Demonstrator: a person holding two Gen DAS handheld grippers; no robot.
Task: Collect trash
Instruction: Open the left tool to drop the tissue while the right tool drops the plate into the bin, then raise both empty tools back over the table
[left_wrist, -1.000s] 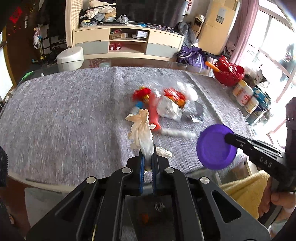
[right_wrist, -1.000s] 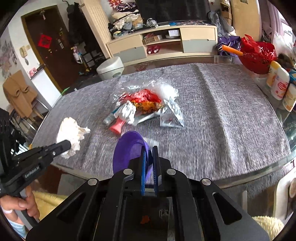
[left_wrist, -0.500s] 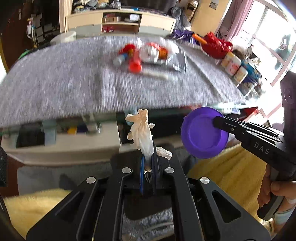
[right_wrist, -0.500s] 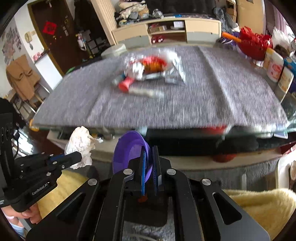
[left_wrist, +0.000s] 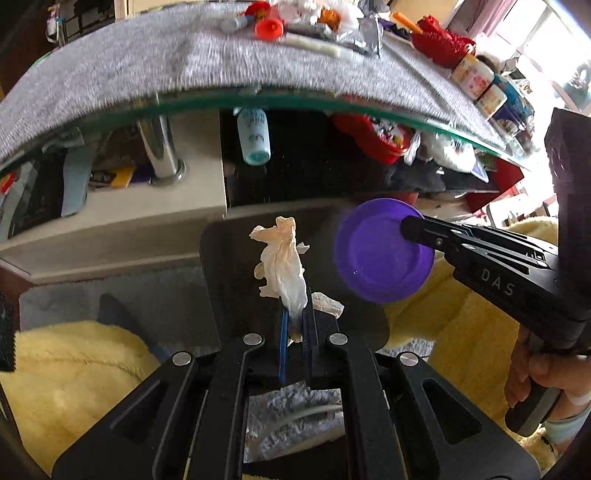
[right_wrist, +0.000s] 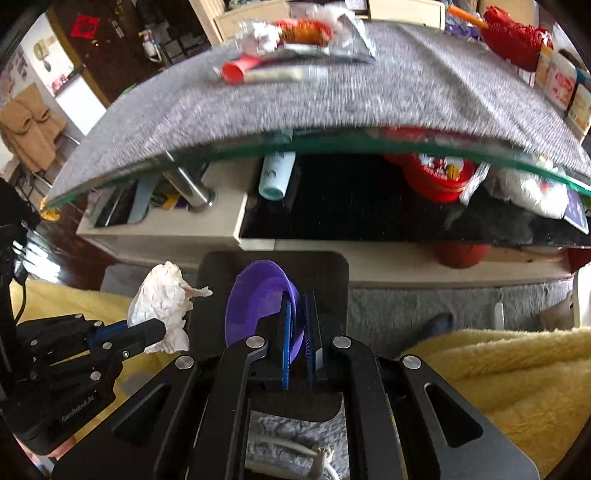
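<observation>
Left tongs (left_wrist: 294, 325) pinched nearly closed on a crumpled white paper tissue (left_wrist: 282, 266), which sticks up from between the blue pads; the same wad shows at the left of the right wrist view (right_wrist: 162, 306). Right tongs (right_wrist: 300, 314) likewise narrow, clamped on the rim of a round purple plastic lid (right_wrist: 258, 306); in the left wrist view the lid (left_wrist: 382, 249) hangs just right of the tissue, apart from it. Both tools sit below the level of the glass tabletop (left_wrist: 280, 101), on its near side, angled steeply down over a dark flat rounded panel (left_wrist: 229, 266) on the floor. A hand (left_wrist: 535, 376) grips the handle of the right tool at the far right edge of the left wrist view. Yellow fleecy fabric (right_wrist: 480, 373) fills the near ground on both sides. The tabletop carries a grey woven cloth (right_wrist: 369, 96); on its far part lies a blurred cluster of remaining trash: a red plastic cap (left_wrist: 269, 27), a white tube-like stick (left_wrist: 314, 46), crinkled clear and silver wrappers (right_wrist: 295, 33) with red and orange print. Red net-like bag (right_wrist: 515, 38) and several labelled jars (right_wrist: 557, 81) stand at the far right edge of the tabletop. Under the glass, on a lower shelf: a pale blue bottle (left_wrist: 253, 136), a red round tub (right_wrist: 437, 173), a chrome table leg (left_wrist: 162, 151).
</observation>
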